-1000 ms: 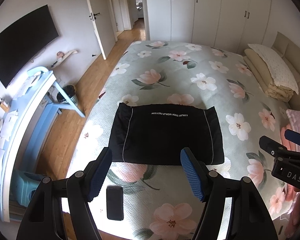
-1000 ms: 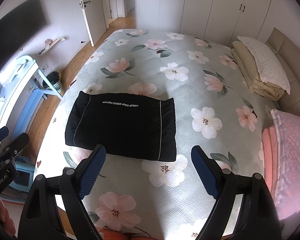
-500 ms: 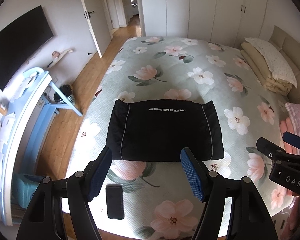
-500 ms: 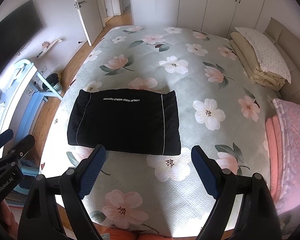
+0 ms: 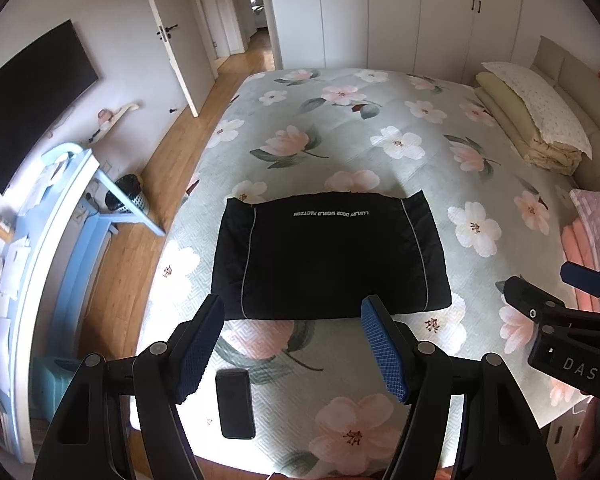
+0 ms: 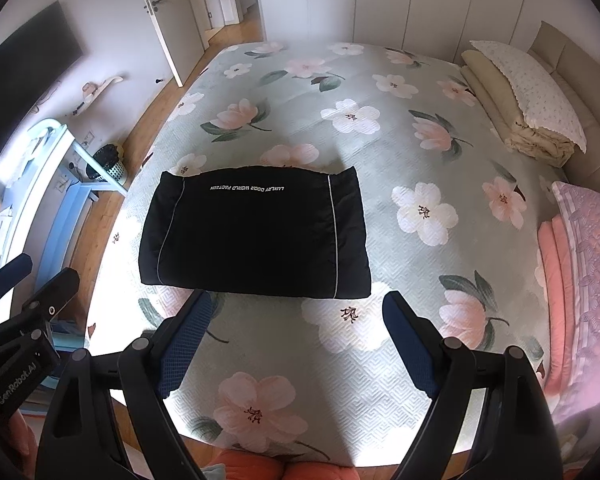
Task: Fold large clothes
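A black garment (image 5: 328, 256) (image 6: 256, 236) lies folded into a flat rectangle on the flowered bedspread (image 5: 380, 152) (image 6: 380, 152), with white lettering near its far edge and thin pale piping down both sides. My left gripper (image 5: 292, 344) hangs open above the bed's near edge, short of the garment's near hem, with nothing between its blue pads. My right gripper (image 6: 296, 332) is also open and empty, held above the bedspread just in front of the garment's near right corner. Each gripper shows at the edge of the other's view.
A dark phone (image 5: 235, 403) lies on the bedspread near the front edge. Folded beige bedding (image 5: 532, 120) and pink blankets (image 6: 580, 272) sit along the right side. A blue desk (image 5: 60, 216), a bin (image 5: 126, 196) and wooden floor lie to the left.
Both views have pulled back and tilted slightly, so the garment sits a little lower and nearer the fingers in each picture. The garment itself has not moved, and both grippers stay open.
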`<state>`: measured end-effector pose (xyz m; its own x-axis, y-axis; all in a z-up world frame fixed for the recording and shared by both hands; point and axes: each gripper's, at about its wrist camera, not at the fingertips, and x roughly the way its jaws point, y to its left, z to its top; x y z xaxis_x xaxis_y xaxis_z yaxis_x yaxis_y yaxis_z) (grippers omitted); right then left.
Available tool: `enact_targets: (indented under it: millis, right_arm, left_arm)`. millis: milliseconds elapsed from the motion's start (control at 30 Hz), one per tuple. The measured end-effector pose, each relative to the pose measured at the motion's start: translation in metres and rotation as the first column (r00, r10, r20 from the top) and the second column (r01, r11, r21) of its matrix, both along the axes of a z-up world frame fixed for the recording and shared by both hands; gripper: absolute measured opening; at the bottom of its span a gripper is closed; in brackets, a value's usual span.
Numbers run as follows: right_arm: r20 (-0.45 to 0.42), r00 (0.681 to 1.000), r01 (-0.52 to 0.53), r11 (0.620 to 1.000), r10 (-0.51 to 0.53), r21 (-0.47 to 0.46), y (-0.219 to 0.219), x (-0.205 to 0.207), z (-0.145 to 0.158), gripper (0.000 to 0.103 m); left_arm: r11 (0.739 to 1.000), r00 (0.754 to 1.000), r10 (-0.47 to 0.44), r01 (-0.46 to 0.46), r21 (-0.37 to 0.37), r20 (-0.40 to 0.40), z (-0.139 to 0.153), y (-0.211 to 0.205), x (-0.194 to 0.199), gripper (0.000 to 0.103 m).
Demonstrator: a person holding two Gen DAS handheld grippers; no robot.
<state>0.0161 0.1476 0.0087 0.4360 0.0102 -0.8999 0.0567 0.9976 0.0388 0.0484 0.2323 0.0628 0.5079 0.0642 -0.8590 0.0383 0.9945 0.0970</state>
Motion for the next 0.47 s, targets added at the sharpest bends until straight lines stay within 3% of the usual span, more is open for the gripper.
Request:
enact_targets:
  millis: [467]
  right_arm:
    - [-0.012, 1.0, -0.016, 1.0, 0.016, -0.002, 0.0049, -0.0048, -0.0053, 0.088]
  left_arm:
    - [1.0, 1.0, 0.011, -0.011, -0.025, 0.013, -0.0056, 0.01, -0.0029, 0.072]
